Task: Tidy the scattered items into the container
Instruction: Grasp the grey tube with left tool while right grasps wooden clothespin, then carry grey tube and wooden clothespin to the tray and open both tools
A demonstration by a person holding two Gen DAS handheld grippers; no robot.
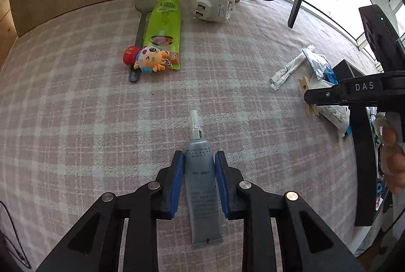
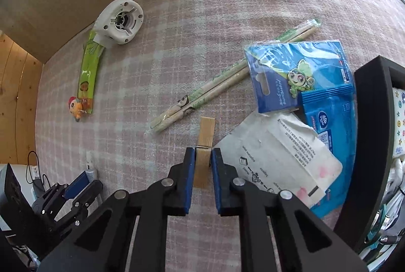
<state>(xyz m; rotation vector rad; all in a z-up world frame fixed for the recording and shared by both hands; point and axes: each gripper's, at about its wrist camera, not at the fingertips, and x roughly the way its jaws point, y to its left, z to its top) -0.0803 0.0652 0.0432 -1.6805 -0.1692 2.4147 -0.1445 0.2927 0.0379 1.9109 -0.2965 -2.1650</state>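
Left tool [image 1: 199, 163] clamps grey tube [image 1: 201, 186] — right tool [image 2: 203, 158] clamps clothespin [image 2: 204, 145].

Toward the far edge of the tabletop [image 1: 76, 94], a sachet [image 1: 164, 28] lies beside a spoon [image 1: 141, 26], with a doll [image 1: 146, 58] on their near ends and an adapter [image 1: 214, 4] to their right. A tube [image 1: 201, 178] lies near the middle. Toward the right edge, chopsticks [image 2: 215, 89] and a clothespin [image 2: 205, 145] lie left of overlapping packets [image 2: 291, 145], which touch the container [image 2: 364, 145].
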